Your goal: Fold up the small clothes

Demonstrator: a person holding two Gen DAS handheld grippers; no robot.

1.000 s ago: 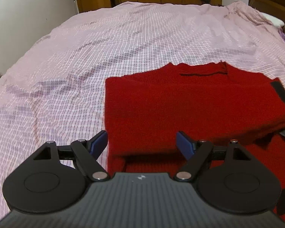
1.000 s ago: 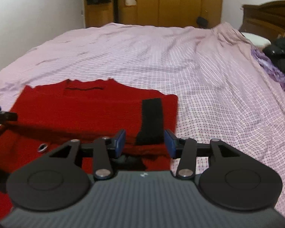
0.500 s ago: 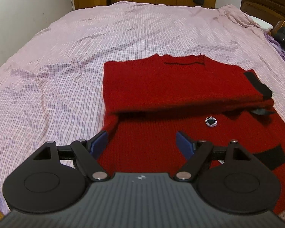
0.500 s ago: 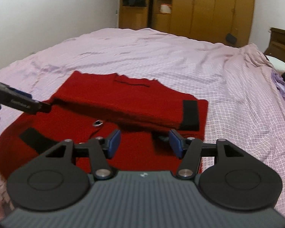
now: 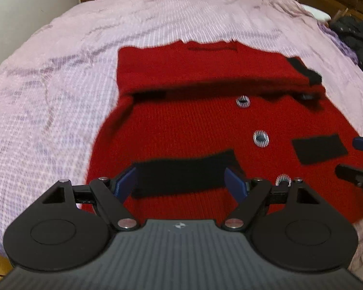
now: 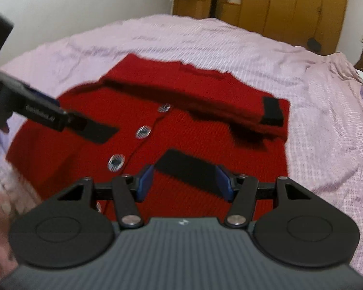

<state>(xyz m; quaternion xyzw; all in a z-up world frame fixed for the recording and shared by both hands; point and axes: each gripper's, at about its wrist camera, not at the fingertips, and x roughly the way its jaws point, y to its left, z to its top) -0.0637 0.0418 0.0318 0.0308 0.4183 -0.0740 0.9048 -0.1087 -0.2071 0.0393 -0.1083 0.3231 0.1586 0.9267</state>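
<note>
A: Where does the red knitted cardigan with black patches [image 5: 193, 130] lie from your tools?

B: It lies flat on the pink checked bedsheet [image 5: 60, 77], straight ahead of both and below them. Its top part is folded down toward you into a band running left to right across the bed. The near hem lies just under your fingers, so the coming move turns on that edge.

A: Which hand is nearer?

B: Both are about equally near. Your left gripper [image 5: 181, 183] hovers over the near left black patch [image 5: 184, 176], jaws spread wide and holding nothing. Your right gripper [image 6: 185, 181] hangs over the right black patch [image 6: 188, 171], also spread and empty.

A: What differs from 0.5 s ago?

B: Both tools have pulled back toward you and risen. More of the lower front shows now, including 3 silver-rimmed buttons [image 5: 260, 139] and both patches. The folded band stays put.
</note>
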